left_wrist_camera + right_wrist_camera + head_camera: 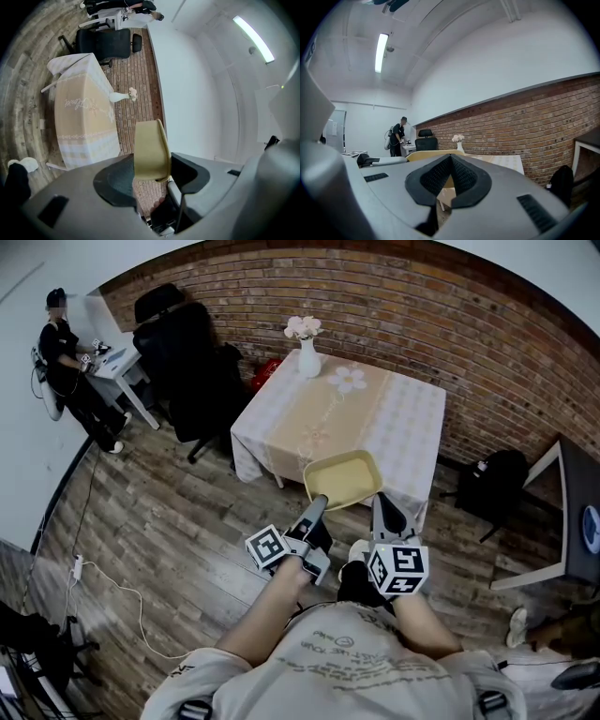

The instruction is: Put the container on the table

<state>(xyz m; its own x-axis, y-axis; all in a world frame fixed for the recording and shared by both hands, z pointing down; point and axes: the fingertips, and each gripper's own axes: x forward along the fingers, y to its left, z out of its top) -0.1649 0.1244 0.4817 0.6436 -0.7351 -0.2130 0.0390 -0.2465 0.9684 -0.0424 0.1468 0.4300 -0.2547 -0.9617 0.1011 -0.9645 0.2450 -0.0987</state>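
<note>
**Head view.** The left hand-held gripper [319, 502] and the right hand-held gripper [382, 506] each grasp the near rim of the yellow container [344, 478], one at its near left corner and the other at its near right side. The container is level, open side up, and overlaps the near edge of the surface [412, 418], which carries a pale tablecloth [281, 442]. Contact with the surface cannot be confirmed from here. A white vase [308, 357] of flowers stands at the far edge, towards the far left corner. A black chair [187, 362] stands on the wooden floor [159, 521] beyond the left edge. A person [70, 362] stands at a white desk [120, 364] further left. A dark backpack [492, 484] lies by the brick wall [487, 343] on the right.

**Left gripper view.** The jaws are clenched on the container [151, 150], whose wall stands between the two dark pads. A strip of brick wall [125, 133] shows between the container and the surface [79, 108], so the two appear apart. The vase [118, 97] stands at the edge nearest that wall.

**Right gripper view.** The jaws nearly meet at their tips, pinching the container's thin rim. Yellow shows in the gap between them and just beyond them [431, 153]. The surface [506, 161] and vase [460, 145] lie past the container, with the chair [425, 140] and person [397, 136] to the left.
</note>
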